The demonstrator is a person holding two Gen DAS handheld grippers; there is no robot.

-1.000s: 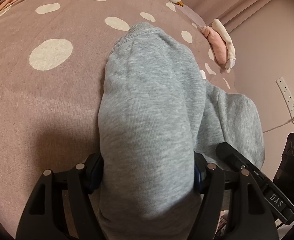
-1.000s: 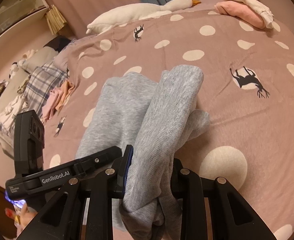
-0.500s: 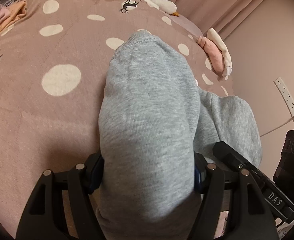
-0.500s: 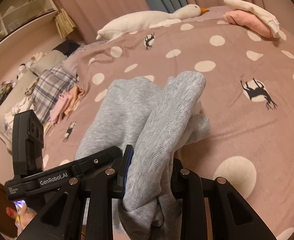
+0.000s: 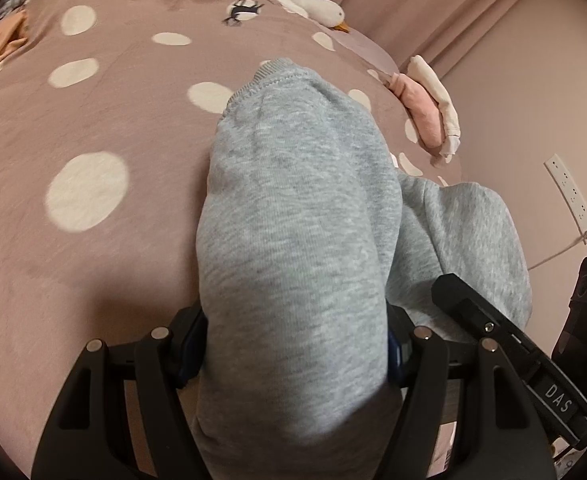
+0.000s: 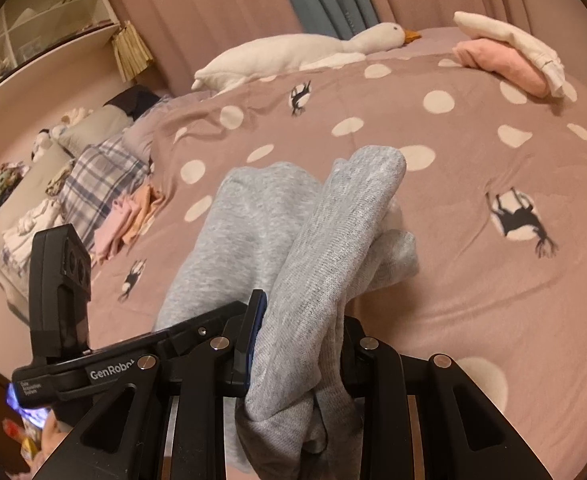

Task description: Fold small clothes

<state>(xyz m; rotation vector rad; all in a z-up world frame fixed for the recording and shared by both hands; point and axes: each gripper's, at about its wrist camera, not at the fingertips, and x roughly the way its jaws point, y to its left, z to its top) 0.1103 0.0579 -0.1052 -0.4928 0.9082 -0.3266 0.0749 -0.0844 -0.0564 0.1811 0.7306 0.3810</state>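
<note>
Left gripper (image 5: 293, 354) clamped on a thick bunch of grey sweatpants (image 5: 297, 208), ribbed cuff at the far end. Right gripper (image 6: 299, 344) pinches another fold of the same sweatpants (image 6: 333, 248). Garment drapes from both onto the near part of the polka-dot duvet (image 6: 473, 152). Goose plush (image 6: 293, 54) and folded pink and cream clothes (image 6: 509, 54) far.

Each camera sits just behind its own gripper and looks forward along the fingers, low and close over the bed (image 5: 93, 128). The left view faces up the bed toward the curtains and the right-hand wall, the grey garment (image 5: 293, 240) filling its middle. The right view faces toward the shelves and pillows. Both views share the garment (image 6: 349, 240), the plush goose (image 6: 293, 54) (image 5: 317, 4) and the folded pink and white clothes (image 5: 429, 108) (image 6: 509, 56).
</note>
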